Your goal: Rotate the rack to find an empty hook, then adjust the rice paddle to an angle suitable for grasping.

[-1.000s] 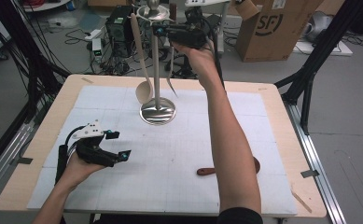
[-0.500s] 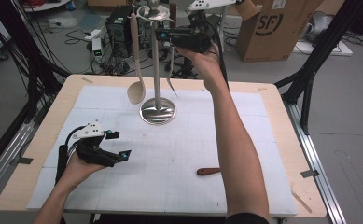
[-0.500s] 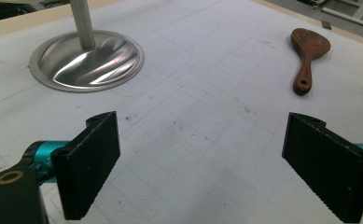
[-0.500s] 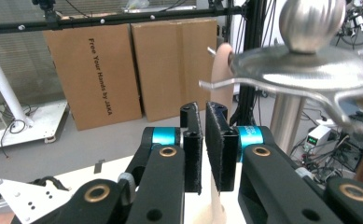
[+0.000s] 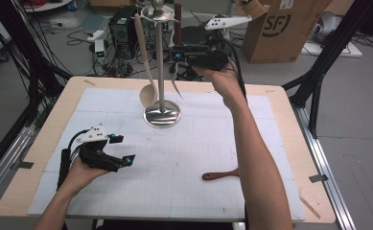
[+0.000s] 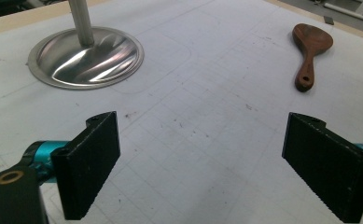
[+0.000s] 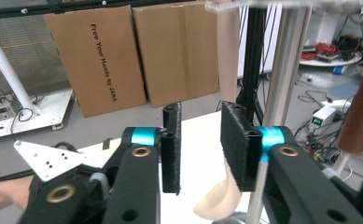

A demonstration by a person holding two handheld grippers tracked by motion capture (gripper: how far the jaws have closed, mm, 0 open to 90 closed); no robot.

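1. Brown wooden spoon [image 5: 220, 175] is lying flat on the white mat [image 5: 198, 143], not yet picked up. Judging by the hanging utensils, I am reading the job as loading the stand, so this one is left to do.
2. Left gripper [image 5: 125, 149] is resting low over the mat in the person's left hand. Its jaws are standing wide apart and gripping nothing. In the left gripper view the spoon [image 6: 312, 51] is lying ahead and to the right of this gripper [image 6: 209, 158], well apart from it, handle end nearer.
3. Utensil stand [image 5: 160, 62] is standing ahead and to the left of it, with its round steel base [image 6: 86, 56] sitting on the mat.
4. Pale ladle [image 5: 145, 62] is already hanging from the stand's top, and a darker utensil [image 5: 174, 84] is hanging on the other side.
5. Right gripper [image 5: 173, 53] is being held high beside the pole. Its jaws are standing a little apart with nothing between them. In the right gripper view the pole [image 7: 282, 93] is rising just right of this gripper [image 7: 200, 135], and the ladle [image 7: 228, 56] is hanging just beyond its jaws.
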